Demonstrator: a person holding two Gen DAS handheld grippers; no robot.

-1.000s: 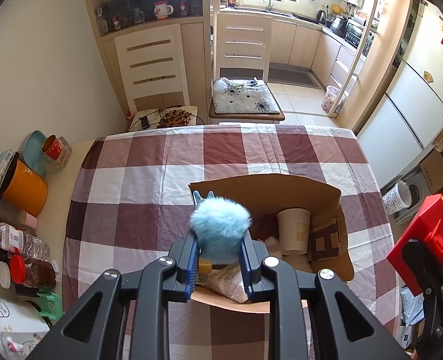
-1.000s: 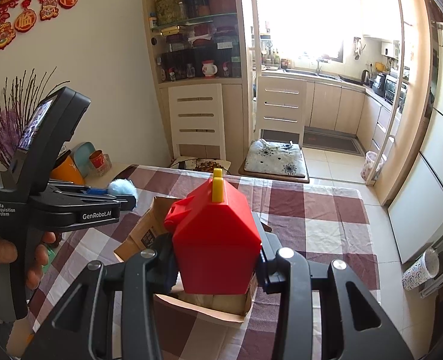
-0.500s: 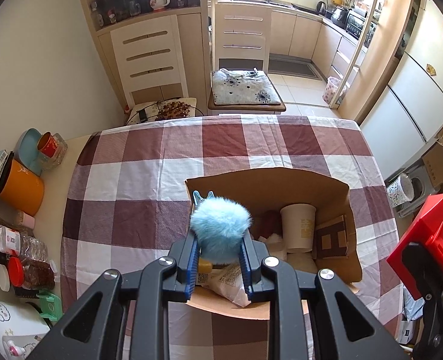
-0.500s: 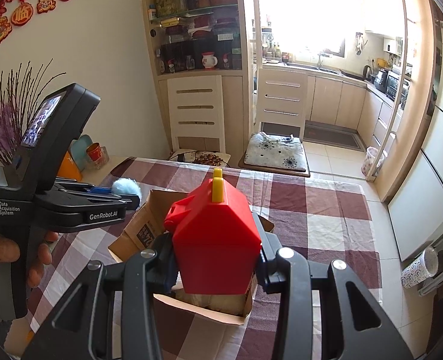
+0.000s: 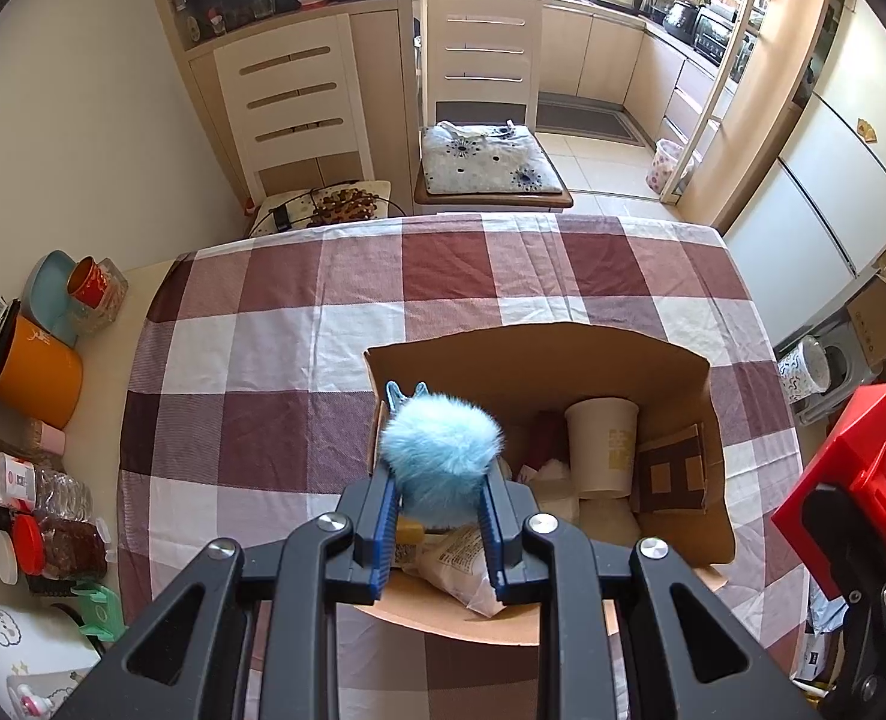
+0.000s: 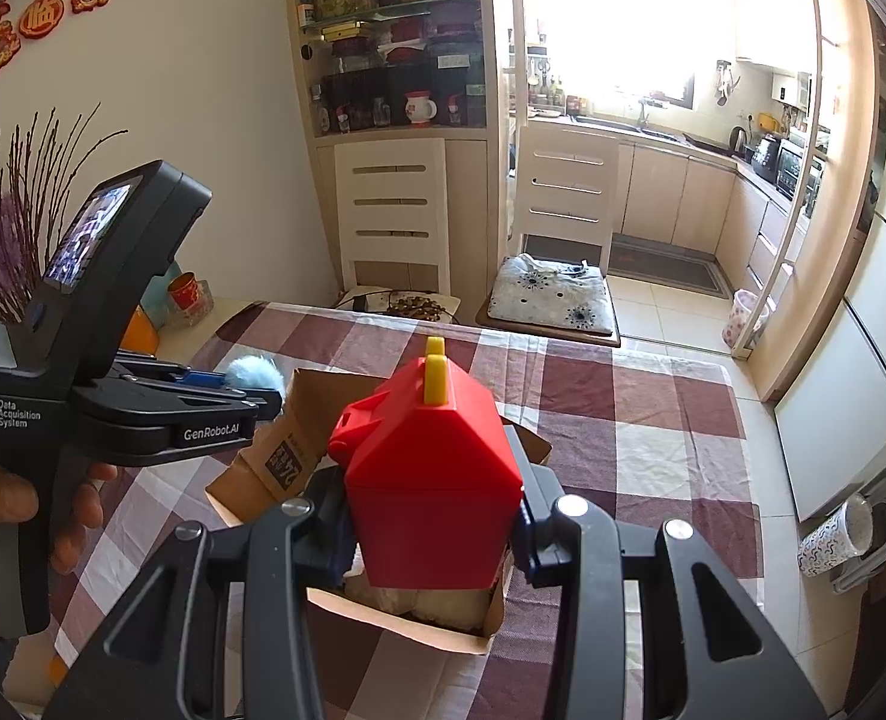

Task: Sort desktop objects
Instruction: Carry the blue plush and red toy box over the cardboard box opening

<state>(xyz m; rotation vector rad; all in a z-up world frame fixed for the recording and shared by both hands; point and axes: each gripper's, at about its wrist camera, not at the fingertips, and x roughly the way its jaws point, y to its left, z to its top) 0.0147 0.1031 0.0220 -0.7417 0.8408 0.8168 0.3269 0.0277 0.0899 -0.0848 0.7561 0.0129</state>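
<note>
Left gripper [image 5: 440, 516] clamped on a fluffy blue pom-pom [image 5: 441, 457], blue pads [image 5: 384, 519] pressed into the fur from both sides, a small blue clip tip poking out at the ball's 11 o'clock. Held above the near-left corner of an open brown cardboard box [image 5: 538, 348] on a checked tablecloth [image 5: 275, 372]. Inside the box, at 3 o'clock of the pom-pom: an upright beige paper cup [image 5: 601, 450], a brown-and-tan printed carton piece [image 5: 673, 471] against the right wall, a dark red item beside the cup, too hidden to identify. Below the ball, at 6 o'clock, a crinkled plastic snack packet [image 5: 463, 564].

Right gripper [image 6: 434, 531] closed around a red house-shaped plastic box [image 6: 431, 480] with a yellow tab on its roof ridge, gripped low on both flanks, upright, over the near end of the same cardboard box. Same red box visible at 4 o'clock in the left wrist view, at the frame edge. In the right wrist view, at 9 o'clock, a hand [image 6: 35, 504] wrapped around the other gripper's handle, with the pom-pom at its tip.

Along the table's left edge, at 9 o'clock in the left wrist view: an orange pot [image 5: 35, 372], a red cup in a glass [image 5: 92, 288], plastic bottles [image 5: 29, 486]. Beyond the table at 12 o'clock, two white chairs [image 5: 299, 102], one with a floral cushion [image 5: 487, 159].
</note>
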